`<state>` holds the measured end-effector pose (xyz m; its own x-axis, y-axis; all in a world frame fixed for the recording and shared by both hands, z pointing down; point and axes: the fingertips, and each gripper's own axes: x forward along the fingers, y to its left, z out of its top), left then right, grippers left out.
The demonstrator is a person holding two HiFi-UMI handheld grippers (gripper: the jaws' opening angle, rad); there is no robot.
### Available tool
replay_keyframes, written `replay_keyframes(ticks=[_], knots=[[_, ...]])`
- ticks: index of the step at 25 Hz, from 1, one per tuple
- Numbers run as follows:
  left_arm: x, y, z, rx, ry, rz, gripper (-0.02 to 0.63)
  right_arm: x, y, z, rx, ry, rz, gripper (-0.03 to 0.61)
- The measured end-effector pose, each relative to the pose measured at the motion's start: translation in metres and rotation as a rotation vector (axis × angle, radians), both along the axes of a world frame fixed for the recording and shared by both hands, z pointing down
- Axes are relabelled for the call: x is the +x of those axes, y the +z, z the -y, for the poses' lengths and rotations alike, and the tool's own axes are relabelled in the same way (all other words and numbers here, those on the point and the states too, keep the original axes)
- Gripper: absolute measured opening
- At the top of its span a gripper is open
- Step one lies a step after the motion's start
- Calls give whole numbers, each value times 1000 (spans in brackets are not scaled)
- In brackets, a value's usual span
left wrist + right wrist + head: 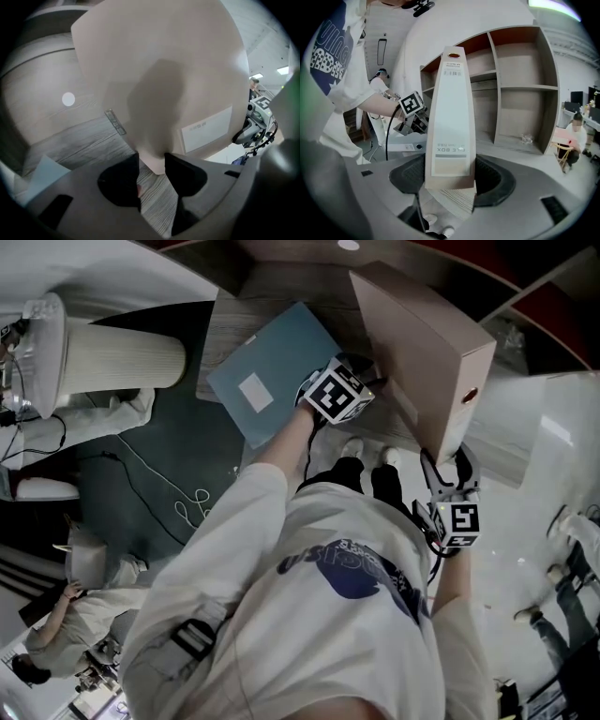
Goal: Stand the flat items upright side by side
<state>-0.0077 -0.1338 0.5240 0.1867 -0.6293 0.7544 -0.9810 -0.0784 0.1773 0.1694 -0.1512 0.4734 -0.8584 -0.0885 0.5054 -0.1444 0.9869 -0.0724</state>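
Here, in the head view, a tan cardboard file box [422,343] leans tilted at 1 o'clock on a grey wood-grain tabletop [281,287]. A flat blue-grey folder with a white label [272,371] lies at 12 o'clock. The left gripper [356,381] meets the box's broad face, and the right gripper [453,470] holds its end at 3 o'clock.

In the left gripper view, the left gripper [151,157] has its jaws a little apart, pinching the box's [164,70] lower corner. The tabletop [84,140] runs beneath, with the folder [42,171] at 8 o'clock.

In the right gripper view, the right gripper [450,177] stands wide, clamped on the box's [450,117] narrow labelled spine. A wooden shelf unit [515,84] stands at 2 o'clock.
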Motion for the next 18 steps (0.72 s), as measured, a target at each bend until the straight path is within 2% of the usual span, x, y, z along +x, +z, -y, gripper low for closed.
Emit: replay_keyframes(ticks=[4, 10, 18], knots=[[-2, -2, -1, -9, 54, 57, 176, -1, 10, -7, 29, 4, -25, 290], [4, 3, -3, -7, 119, 69, 178, -1, 34, -17, 58, -21, -105, 288], [9, 4, 6, 18, 205, 113, 187, -6, 61, -17, 53, 17, -156, 287]])
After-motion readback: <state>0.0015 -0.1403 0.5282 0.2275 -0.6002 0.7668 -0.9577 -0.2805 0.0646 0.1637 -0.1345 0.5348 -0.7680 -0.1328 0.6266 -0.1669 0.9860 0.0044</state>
